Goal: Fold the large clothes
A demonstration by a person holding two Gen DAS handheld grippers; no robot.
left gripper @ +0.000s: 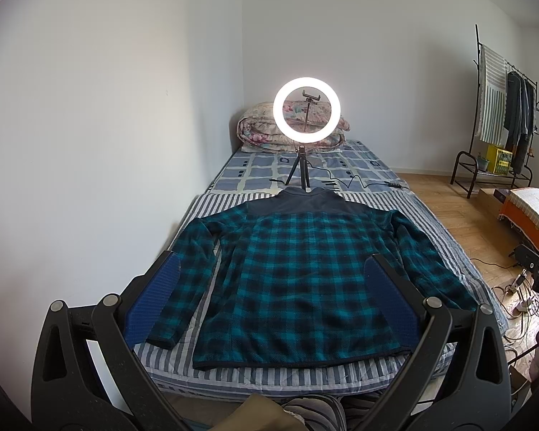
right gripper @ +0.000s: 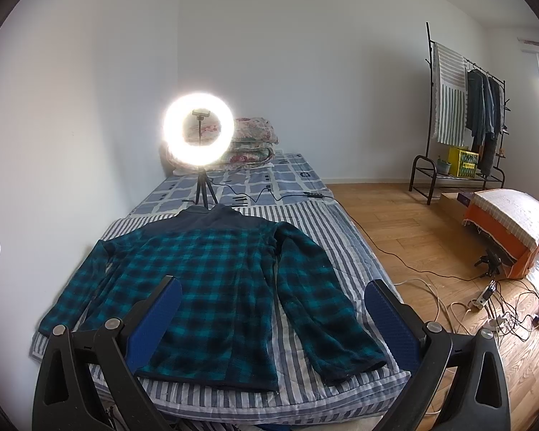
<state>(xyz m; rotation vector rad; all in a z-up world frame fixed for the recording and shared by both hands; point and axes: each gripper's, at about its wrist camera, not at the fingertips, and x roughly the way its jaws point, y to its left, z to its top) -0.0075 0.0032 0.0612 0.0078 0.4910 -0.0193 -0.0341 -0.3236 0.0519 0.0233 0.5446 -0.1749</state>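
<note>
Fleece comes first: the teal-and-black plaid fleece jacket point(left gripper: 298, 273) lies spread flat, collar away from us, on the striped bed cover point(left gripper: 269, 377), with both sleeves angled out from the body. Nothing is folded yet, so we judge the step in hand to be the first sleeve fold.

Our left gripper point(left gripper: 269, 287) hovers above the hem with its fingers point(left gripper: 169, 280) spread wide and holding nothing; the jacket body sits between and beyond them, and the left cuff lies just past the left finger. Our right gripper point(right gripper: 273, 305) is likewise spread and empty, with the right sleeve point(right gripper: 323, 309) running between its fingers point(right gripper: 388, 316) toward the cuff near the bed edge.

To do this well, we would pinch each sleeve near the cuff, taking only the sleeve layer, and carry it across the chest without dragging the body. Fleece is thick and likely clings, so we would lift clear first. The ring light point(left gripper: 306, 109) on its tripod stands just beyond the collar; we would keep our sweep low and short of it.
</note>
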